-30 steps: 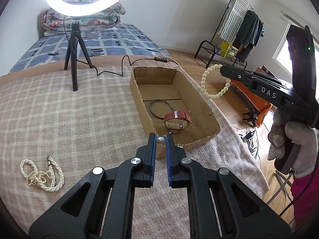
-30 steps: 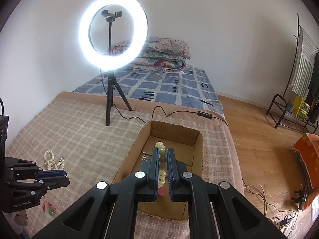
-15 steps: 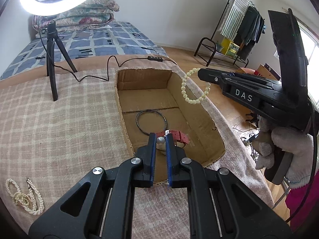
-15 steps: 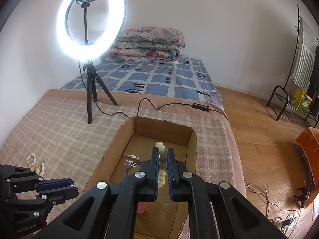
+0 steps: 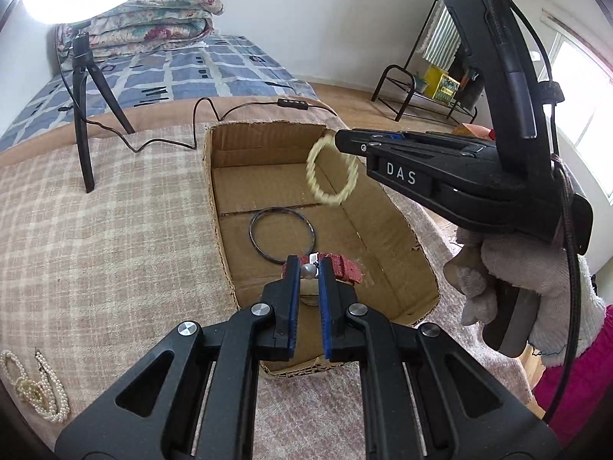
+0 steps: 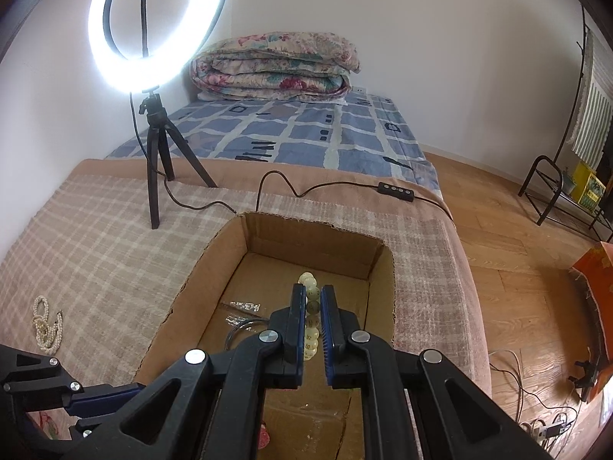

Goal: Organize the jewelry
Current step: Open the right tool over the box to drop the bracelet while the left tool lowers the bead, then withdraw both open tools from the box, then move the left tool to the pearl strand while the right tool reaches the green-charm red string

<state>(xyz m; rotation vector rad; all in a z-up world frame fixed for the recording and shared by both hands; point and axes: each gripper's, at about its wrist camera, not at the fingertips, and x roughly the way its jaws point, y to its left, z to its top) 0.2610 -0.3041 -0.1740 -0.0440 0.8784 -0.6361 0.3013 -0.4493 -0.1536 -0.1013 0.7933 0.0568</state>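
An open cardboard box [image 5: 216, 207] [image 6: 184, 287] lies on the checked cloth. Inside it are a black bangle [image 5: 281, 235] and a red strap watch [image 5: 345, 268]. Over the box's near end, my left gripper [image 5: 308, 268] is shut on a small pearl piece [image 5: 308, 270]. My right gripper [image 6: 313, 297] [image 5: 339, 140] is shut on a pale green bead bracelet [image 6: 311, 303] [image 5: 331, 170]. The bracelet hangs blurred above the box's far half. A white pearl necklace [image 5: 34, 391] [image 6: 46, 326] lies loose on the cloth at the left.
A ring light on a black tripod [image 5: 82, 115] [image 6: 157, 145] stands behind the box, and its cable and controller [image 6: 396, 189] trail past the box's far end. A gloved hand [image 5: 517, 268] holds the right gripper. The cloth drops off at the right edge to wooden floor [image 6: 517, 268].
Both grippers have come closer over the box and lower. The green bracelet now hangs inside the box's outline and swings. The pearl necklace has slid toward the left edge of both views.
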